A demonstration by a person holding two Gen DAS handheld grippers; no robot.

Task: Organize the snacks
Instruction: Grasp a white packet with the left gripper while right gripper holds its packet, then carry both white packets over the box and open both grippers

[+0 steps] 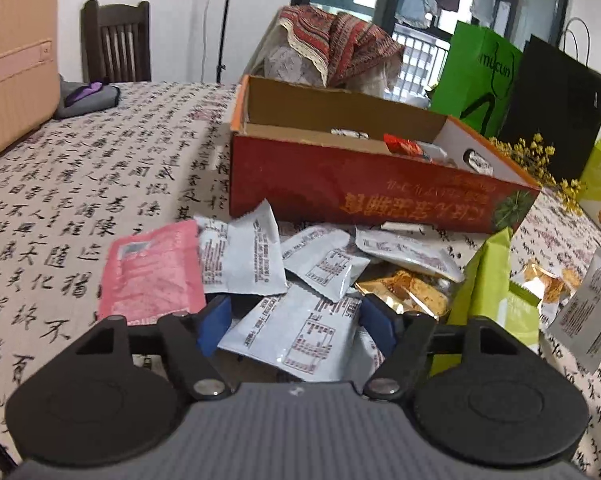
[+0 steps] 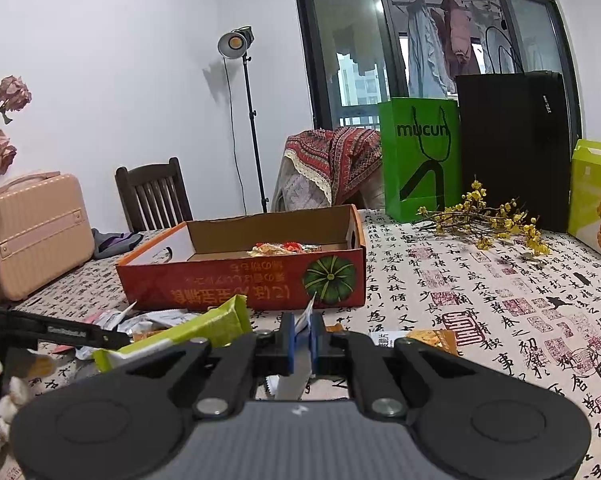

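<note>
A pile of snack packets lies on the calligraphy tablecloth in front of an open red cardboard box [image 1: 360, 188] [image 2: 240, 280], which holds a few red and gold snacks [image 2: 284, 249]. My left gripper [image 1: 295, 326] stands open over the pile, its blue pads [image 1: 214, 326] either side of a white packet [image 1: 296, 336] without pressing on it. A pink packet [image 1: 152, 272], a gold packet [image 1: 408, 292] and a green packet [image 1: 488, 280] lie around it. My right gripper [image 2: 303, 338] is shut on a thin white packet [image 2: 300, 372], held on edge above the table.
A pink suitcase [image 2: 32, 232] and a dark chair [image 2: 152, 196] stand at the far left. A green bag [image 2: 420, 156], a black bag [image 2: 512, 148], a yellow flower sprig [image 2: 492, 220] and a lime box [image 2: 596, 196] line the back right.
</note>
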